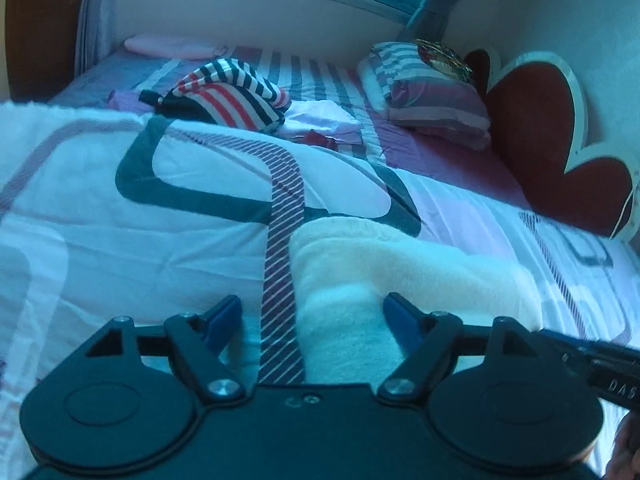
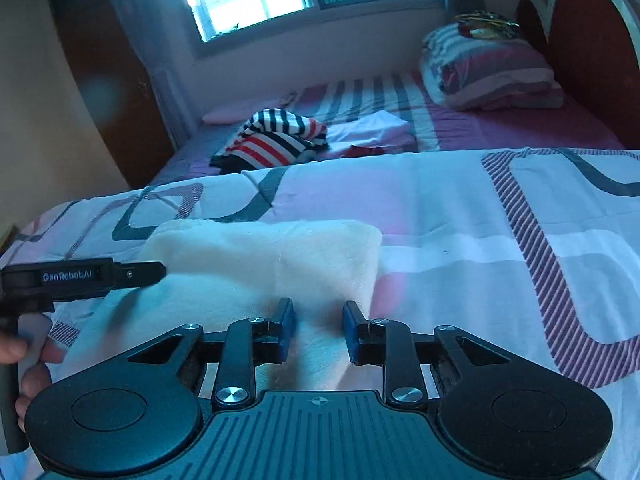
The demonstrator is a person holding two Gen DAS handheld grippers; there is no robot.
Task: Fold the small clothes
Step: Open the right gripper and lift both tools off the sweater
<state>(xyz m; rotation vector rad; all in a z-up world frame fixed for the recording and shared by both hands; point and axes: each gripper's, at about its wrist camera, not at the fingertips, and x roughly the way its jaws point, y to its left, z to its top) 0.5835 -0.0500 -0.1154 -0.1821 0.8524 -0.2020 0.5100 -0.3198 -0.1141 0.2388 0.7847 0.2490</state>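
The cream fleece piece point(image 2: 264, 264) lies on the patterned quilt point(image 2: 460, 216) at the near edge of the bed, already doubled over into a thick, soft block, which is probably why both tools sit low and close to it. The left gripper point(image 1: 310, 318) has its blue fingers point(image 1: 224, 314) spread wide, straddling the near end of the cloth without pinching it; it looks placed to steady or smooth the fold. The right gripper point(image 2: 316, 330) stands partly apart above the cloth's near edge, nothing clamped between its fingers. Further up the bed, a striped garment point(image 2: 276, 140) and a white folded item point(image 2: 376, 128) wait well apart, presumably kept clear of the folding space.
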